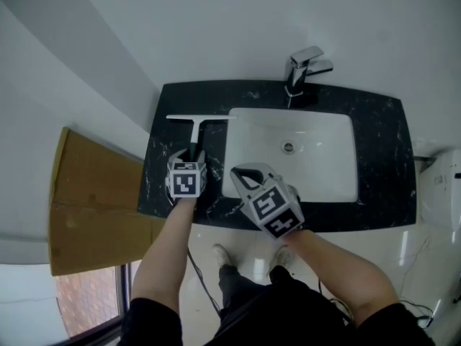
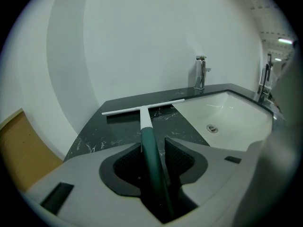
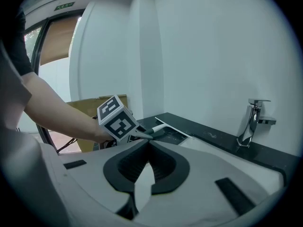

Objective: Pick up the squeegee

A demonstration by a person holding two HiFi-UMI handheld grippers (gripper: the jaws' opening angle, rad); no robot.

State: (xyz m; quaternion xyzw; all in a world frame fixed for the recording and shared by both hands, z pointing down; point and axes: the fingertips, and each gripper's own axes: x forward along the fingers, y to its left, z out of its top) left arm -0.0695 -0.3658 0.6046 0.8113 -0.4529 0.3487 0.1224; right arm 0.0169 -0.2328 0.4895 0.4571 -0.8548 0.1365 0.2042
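Squeegee (image 1: 194, 123): lies at the left end of the black marbled surface (image 1: 382, 143), left of the sink (image 1: 317, 171). The white blade runs crosswise in the upper-left part of the surface. The handle points down the frame toward the person.
Squeegee handle: white near the blade, dark green lower down; in the left gripper view it runs straight up the middle of the frame.
Left tool (image 1: 192, 153): clamped on the green handle, with a dark pad pressed to each side of it and the blade end well ahead of the jaws.
Blade contact: appears to rest on the surface; I cannot tell whether it is lifted at all.
Right tool (image 1: 243, 174): jaws together with nothing between them. It is held over the lower-left rim of the sink, just right of the left tool and apart from it.
Right gripper view: shows the left tool's marker cube and the squeegee left of centre.
Faucet (image 1: 304, 67): chrome, upright at the back edge of the surface, top centre of the head view.
Cardboard (image 1: 86, 200): brown sheet at the left of the head view, beside the surface.
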